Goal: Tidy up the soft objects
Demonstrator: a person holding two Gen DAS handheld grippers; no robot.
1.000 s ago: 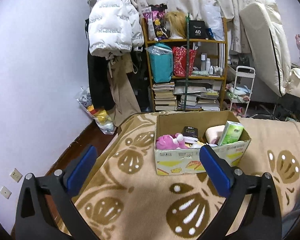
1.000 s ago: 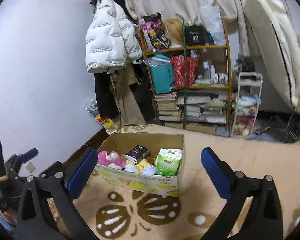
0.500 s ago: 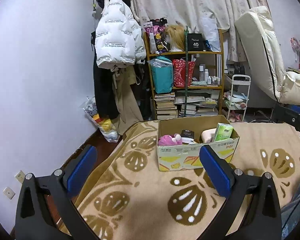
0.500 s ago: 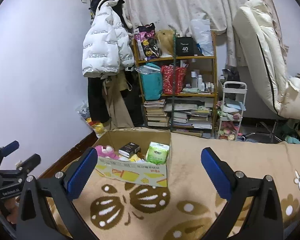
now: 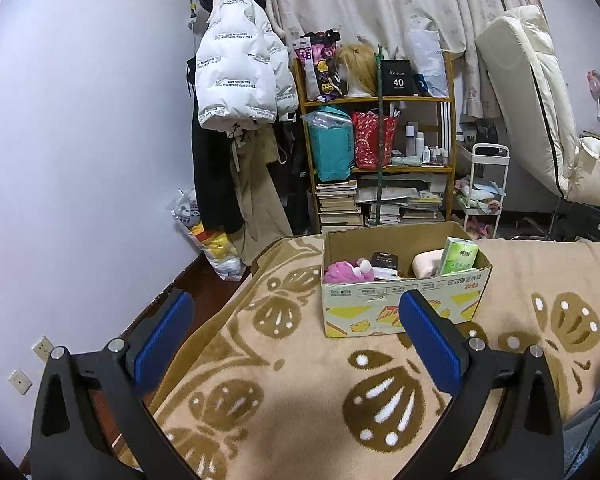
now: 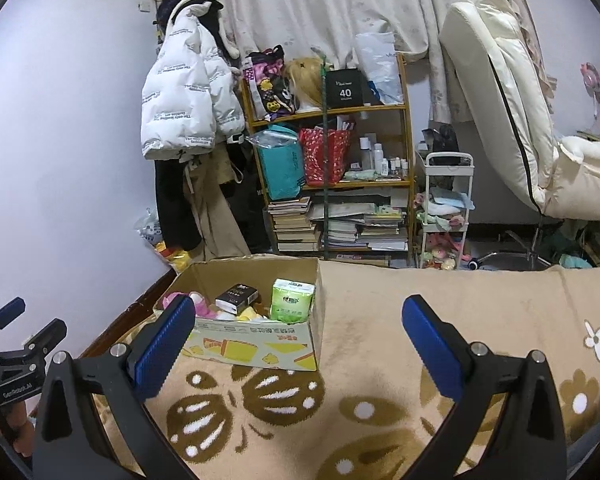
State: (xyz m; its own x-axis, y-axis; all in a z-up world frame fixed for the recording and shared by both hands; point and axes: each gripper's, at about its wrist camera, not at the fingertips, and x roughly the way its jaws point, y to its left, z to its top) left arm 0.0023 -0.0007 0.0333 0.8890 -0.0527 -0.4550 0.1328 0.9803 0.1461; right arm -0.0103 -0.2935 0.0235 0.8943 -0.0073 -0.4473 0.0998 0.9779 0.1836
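Centrally, we see an open cardboard box resting on a tan blanket patterned with brown leaf shapes. Its printed front carries yellow and orange graphics. Inside we note a fuzzy pink plush toy, a black packet, a pale pink soft block and a green tissue pack standing upright against the right wall. Both the left tool and the right tool are spread wide, holding nothing, short of the box.
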